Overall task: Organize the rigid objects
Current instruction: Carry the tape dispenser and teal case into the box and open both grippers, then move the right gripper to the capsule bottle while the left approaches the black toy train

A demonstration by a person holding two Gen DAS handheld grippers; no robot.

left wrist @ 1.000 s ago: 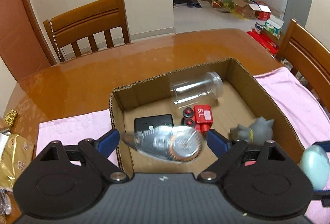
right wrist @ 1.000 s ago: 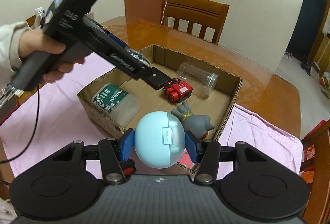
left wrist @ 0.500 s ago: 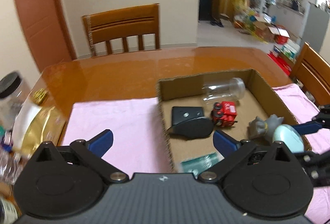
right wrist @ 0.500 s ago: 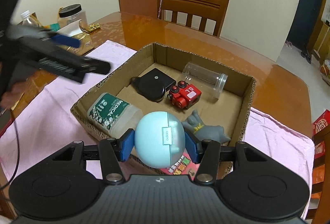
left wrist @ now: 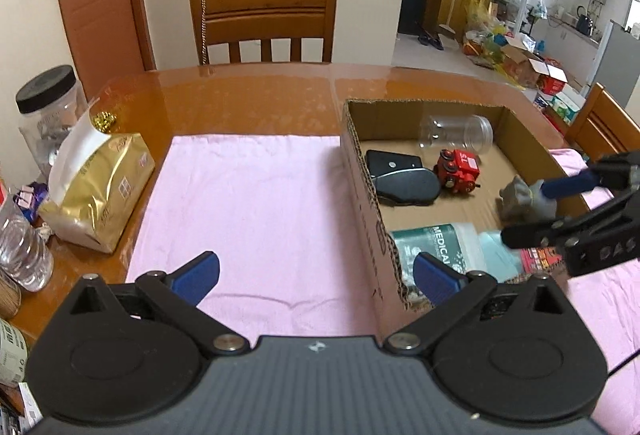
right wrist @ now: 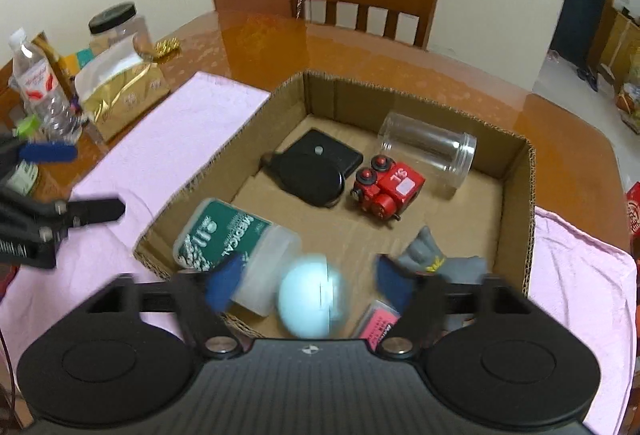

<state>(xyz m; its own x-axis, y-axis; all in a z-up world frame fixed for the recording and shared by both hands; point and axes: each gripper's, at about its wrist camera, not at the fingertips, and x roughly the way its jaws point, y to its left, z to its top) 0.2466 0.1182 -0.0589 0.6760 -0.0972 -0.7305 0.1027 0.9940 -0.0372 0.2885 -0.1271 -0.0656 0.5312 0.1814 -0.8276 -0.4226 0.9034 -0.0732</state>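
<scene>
Right jaws spread, pale blue egg-shaped case (right wrist: 310, 301) loose between them above the box.

The right gripper (right wrist: 310, 285) stands released; the blurred case touches neither pad, apparently dropping into the cardboard box (right wrist: 516, 219) to join the sorted items. Around it lie a medical bottle (right wrist: 226, 235), grey figurine (right wrist: 436, 259), red toy (right wrist: 386, 189), black case (right wrist: 314, 173) and clear jar (right wrist: 428, 151). The left gripper (left wrist: 316, 273), jaws wide and empty, hovers over the pink cloth (left wrist: 248, 203) on the tabletop (left wrist: 240, 99).
</scene>
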